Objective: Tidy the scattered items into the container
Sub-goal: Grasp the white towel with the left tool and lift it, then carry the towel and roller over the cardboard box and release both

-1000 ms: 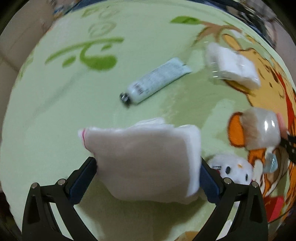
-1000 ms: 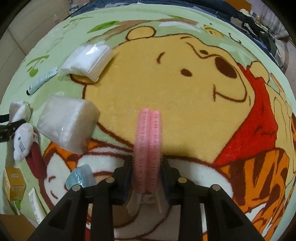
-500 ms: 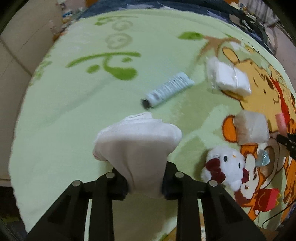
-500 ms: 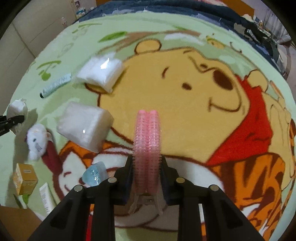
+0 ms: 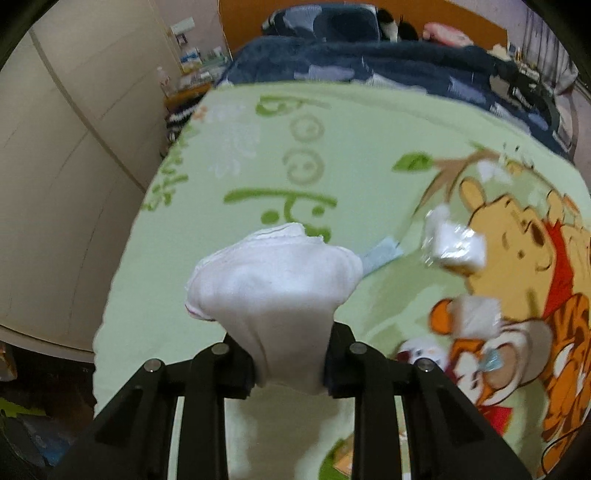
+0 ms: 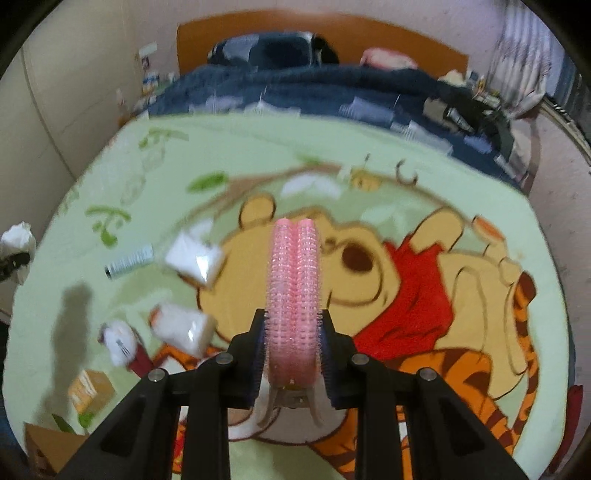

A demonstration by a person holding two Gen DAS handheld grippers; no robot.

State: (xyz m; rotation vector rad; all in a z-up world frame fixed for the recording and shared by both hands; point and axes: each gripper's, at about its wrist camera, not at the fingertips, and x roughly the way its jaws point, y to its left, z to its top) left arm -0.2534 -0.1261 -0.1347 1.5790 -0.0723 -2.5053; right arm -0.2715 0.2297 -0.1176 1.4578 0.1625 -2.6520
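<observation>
My left gripper (image 5: 290, 363) is shut on a white folded cloth (image 5: 273, 280), held high above the green cartoon blanket (image 5: 229, 177). My right gripper (image 6: 293, 354) is shut on a pink bristly hair roller (image 6: 294, 291), also raised over the blanket. On the blanket lie two clear-wrapped white packs (image 6: 194, 258) (image 6: 183, 326), a white tube (image 6: 129, 260), a white plush cat toy (image 6: 118, 341) and an orange box (image 6: 88, 391). A brown cardboard corner (image 6: 44, 443) shows at the lower left of the right wrist view. The left gripper with its cloth (image 6: 16, 240) appears at that view's left edge.
The blanket covers a bed with a dark blue quilt (image 6: 295, 92) and an orange headboard (image 6: 317, 33) behind. A beige wardrobe (image 5: 66, 147) stands along the left. A small bluish wrapped item (image 5: 491, 360) lies near the plush toy.
Both grippers have risen and tilted up, so the bed's far end and headboard now show. The cloth and the roller stay gripped; the items on the blanket look smaller.
</observation>
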